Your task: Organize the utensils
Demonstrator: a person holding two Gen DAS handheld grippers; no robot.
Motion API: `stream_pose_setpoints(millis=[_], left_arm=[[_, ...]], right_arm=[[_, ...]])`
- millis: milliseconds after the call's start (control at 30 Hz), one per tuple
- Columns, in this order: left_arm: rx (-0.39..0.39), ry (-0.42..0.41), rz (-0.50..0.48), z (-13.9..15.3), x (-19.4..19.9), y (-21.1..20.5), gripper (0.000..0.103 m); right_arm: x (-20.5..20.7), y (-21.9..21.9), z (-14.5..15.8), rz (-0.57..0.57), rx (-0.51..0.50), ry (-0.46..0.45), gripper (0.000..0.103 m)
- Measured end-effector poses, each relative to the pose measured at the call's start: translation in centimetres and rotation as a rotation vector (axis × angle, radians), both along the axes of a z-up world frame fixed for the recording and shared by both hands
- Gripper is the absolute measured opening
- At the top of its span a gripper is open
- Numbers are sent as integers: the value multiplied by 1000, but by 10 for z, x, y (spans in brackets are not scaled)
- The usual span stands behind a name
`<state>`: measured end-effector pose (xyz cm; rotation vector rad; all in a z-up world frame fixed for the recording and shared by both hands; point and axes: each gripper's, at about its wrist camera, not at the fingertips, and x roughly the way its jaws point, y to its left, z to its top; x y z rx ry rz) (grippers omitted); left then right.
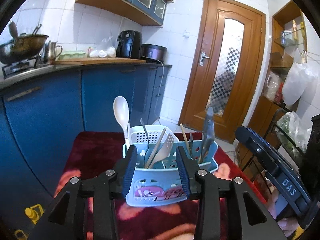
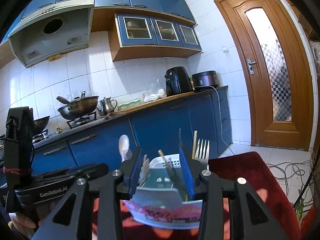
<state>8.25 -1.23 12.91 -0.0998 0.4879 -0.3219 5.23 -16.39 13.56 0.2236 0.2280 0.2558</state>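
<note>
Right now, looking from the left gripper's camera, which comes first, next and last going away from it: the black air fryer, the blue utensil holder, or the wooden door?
1. Blue utensil holder: right between the left gripper fingers, on the red cloth.
2. Black air fryer: on the counter across the room, upper left of middle.
3. Wooden door: at the far wall, to the right, seemingly a little past the counter's end.
</note>
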Motion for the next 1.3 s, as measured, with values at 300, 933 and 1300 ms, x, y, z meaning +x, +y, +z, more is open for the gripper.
stream_pose_setpoints(millis=[300,933,1300], left_arm=[[14,3,17,4,-37,8,47],[60,95,71,-60,-65,6,54],[95,124,85,-91,-56,-5,54]], right_arm=[[-38,13,-3,28,-19,58,50],[-65,13,-63,-21,-59,204,78],[-53,2,-92,-88,-99,271,80]])
